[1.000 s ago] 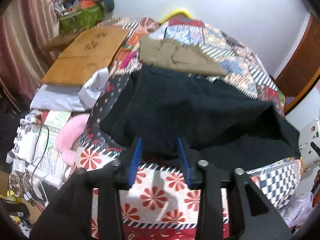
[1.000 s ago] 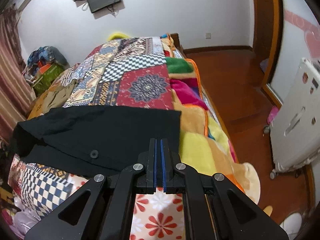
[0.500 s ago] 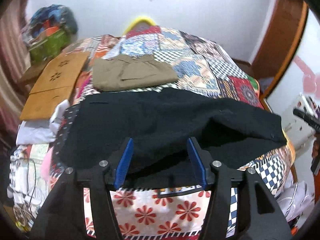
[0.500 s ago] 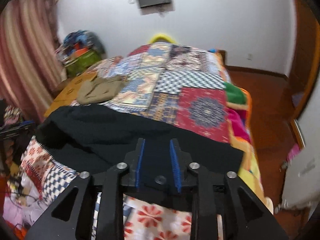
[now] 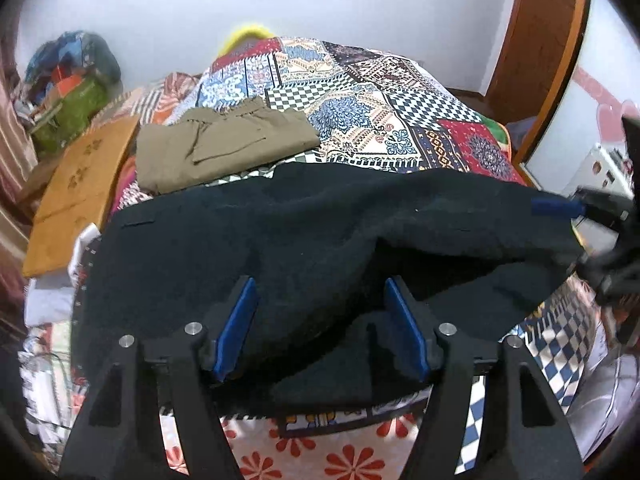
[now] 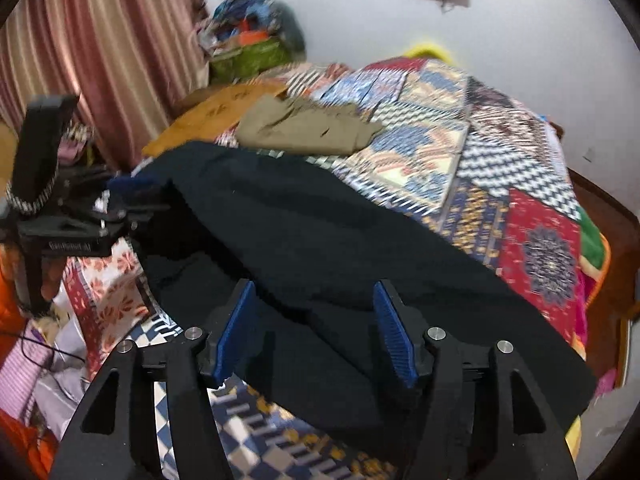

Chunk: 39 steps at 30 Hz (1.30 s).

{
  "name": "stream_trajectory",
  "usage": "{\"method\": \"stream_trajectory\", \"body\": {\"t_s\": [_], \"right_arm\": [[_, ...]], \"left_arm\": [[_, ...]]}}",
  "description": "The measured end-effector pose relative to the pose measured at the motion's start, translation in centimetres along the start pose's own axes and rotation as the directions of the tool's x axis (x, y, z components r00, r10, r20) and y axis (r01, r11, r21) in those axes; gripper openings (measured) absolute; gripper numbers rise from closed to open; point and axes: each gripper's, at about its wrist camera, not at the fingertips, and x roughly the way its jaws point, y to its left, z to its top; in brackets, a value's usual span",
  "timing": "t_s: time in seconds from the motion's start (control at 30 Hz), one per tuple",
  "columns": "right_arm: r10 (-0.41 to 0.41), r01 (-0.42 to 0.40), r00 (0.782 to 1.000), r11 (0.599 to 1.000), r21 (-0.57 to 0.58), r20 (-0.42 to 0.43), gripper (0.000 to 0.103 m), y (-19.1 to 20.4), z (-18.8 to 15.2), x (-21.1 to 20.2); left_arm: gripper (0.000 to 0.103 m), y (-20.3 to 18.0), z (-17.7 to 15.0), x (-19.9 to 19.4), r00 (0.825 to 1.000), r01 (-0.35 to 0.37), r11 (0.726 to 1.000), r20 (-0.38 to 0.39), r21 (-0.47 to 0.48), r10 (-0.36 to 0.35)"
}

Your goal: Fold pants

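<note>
The black pants [image 5: 320,232] lie across the near end of the patchwork bed [image 5: 400,104], with one layer folded over the other. In the left wrist view my left gripper [image 5: 320,320] hangs over their near edge. Its jaws are opening, and the cloth lies loose between the blue pads [image 5: 240,320] without being pinched. My right gripper [image 6: 316,328] hangs over the same pants [image 6: 340,248], also opening, and its pads [image 6: 394,336] do not touch the cloth. Each view shows the other gripper at the pants' far end: the right one's blue pad [image 5: 556,206] and the left one's body [image 6: 76,220].
Folded olive pants [image 5: 224,148] lie further up the bed. A wooden board [image 5: 80,184] and a green bag [image 5: 72,108] sit on the left side by the striped curtain [image 6: 100,40]. A wooden door frame [image 5: 540,40] and a white appliance [image 5: 600,168] stand on the right.
Both grippers have opened and let go of the black cloth. Both have swung sideways along the bed's foot, and the right view has turned towards the curtain.
</note>
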Motion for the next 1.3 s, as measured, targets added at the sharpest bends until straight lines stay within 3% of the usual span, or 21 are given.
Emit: {"method": "stream_trajectory", "body": {"t_s": [0.07,0.27,0.47,0.53,0.77,1.0,1.3], "right_arm": [[-0.009,0.008,0.999,1.000,-0.019,-0.032,0.063,0.5,0.0,1.4],[-0.033,0.030,0.996,0.999,-0.040,-0.079,0.062,0.6,-0.9,3.7],[0.025,-0.021,0.997,0.998,0.060,-0.069,0.022,-0.6,-1.1,3.2],[0.033,-0.030,0.998,0.998,0.063,-0.055,0.019,-0.7,-0.9,2.9],[0.037,-0.036,0.999,0.999,0.037,-0.016,0.016,-0.3,-0.5,1.0],[0.043,-0.044,0.999,0.999,-0.015,-0.032,0.015,0.3,-1.0,-1.0],[0.070,-0.071,0.991,0.997,-0.006,-0.115,0.013,0.8,-3.3,-0.3]], "left_arm": [[0.066,0.4,0.1,0.5,1.000,0.025,0.999,-0.007,-0.026,-0.025],[0.066,0.2,0.2,1.5,0.999,0.049,0.998,-0.013,-0.031,-0.050],[0.063,0.0,0.1,1.9,0.997,0.072,0.997,-0.021,-0.036,-0.073],[0.058,-0.2,0.1,1.7,0.996,0.084,0.996,-0.020,-0.032,-0.085],[0.035,-1.7,-0.2,0.5,0.997,0.083,0.996,-0.010,0.032,-0.083],[0.029,-3.1,-1.8,-0.4,0.996,0.087,0.993,-0.021,0.080,-0.086],[0.026,-3.1,-4.4,0.4,0.991,0.114,0.992,-0.082,0.049,-0.110]]}}
